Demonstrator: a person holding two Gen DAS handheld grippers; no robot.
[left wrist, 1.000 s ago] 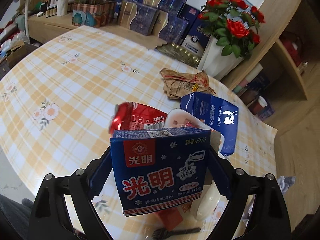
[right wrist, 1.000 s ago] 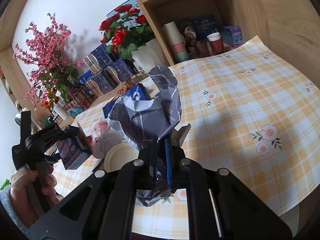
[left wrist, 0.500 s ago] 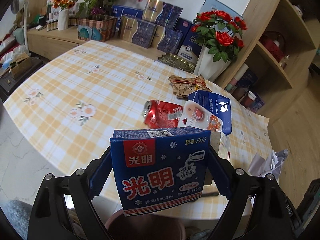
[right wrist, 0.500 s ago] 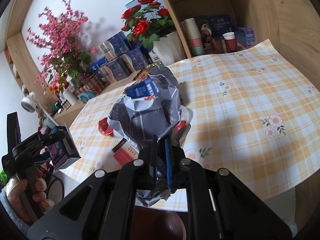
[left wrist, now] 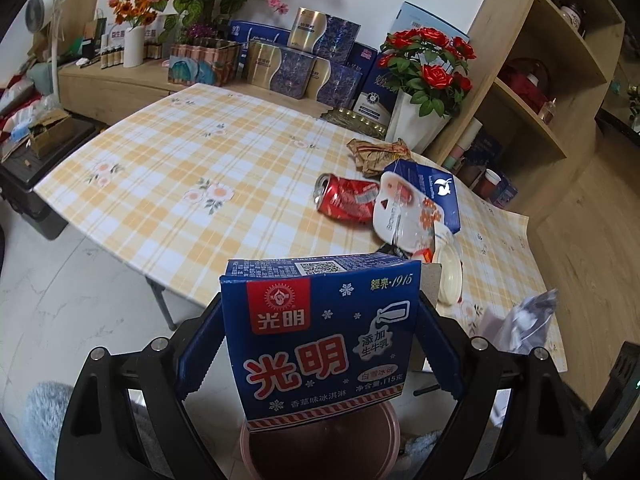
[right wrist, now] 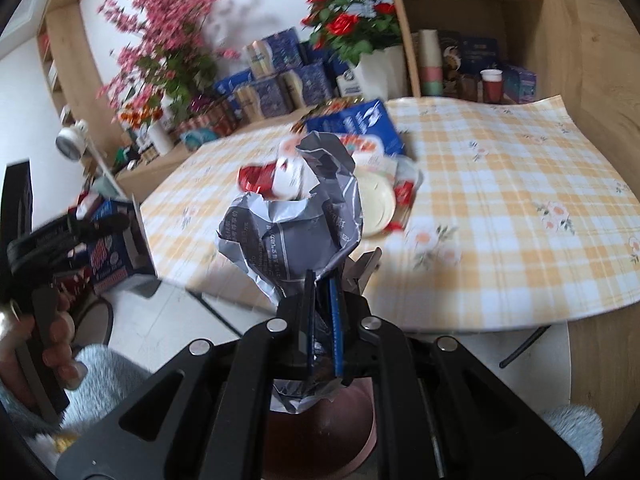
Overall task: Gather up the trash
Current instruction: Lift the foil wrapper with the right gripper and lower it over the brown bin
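My left gripper point(left wrist: 320, 344) is shut on a blue ice-cream carton point(left wrist: 324, 340) and holds it above a brown-pink bin point(left wrist: 320, 452) on the floor. The carton also shows in the right wrist view point(right wrist: 114, 252). My right gripper point(right wrist: 322, 312) is shut on a crumpled grey paper wrapper point(right wrist: 292, 224), above the same bin point(right wrist: 320, 440). On the table lie a red can point(left wrist: 346, 200), a white wrapper point(left wrist: 404, 212), a blue coffee box point(left wrist: 436, 192), a brown crumpled wrapper point(left wrist: 378, 152) and a white lid point(left wrist: 450, 272).
The table with a yellow checked cloth point(left wrist: 180, 168) stands ahead, its near edge just past the bin. A vase of red roses point(left wrist: 424, 120) and gift boxes point(left wrist: 304, 68) line the back. Wooden shelves point(left wrist: 552, 92) stand at the right. A table leg point(left wrist: 160, 300) is near the bin.
Both grippers have pulled back off the table with their loads and now hang over the bin on the floor. The table trash has not moved.
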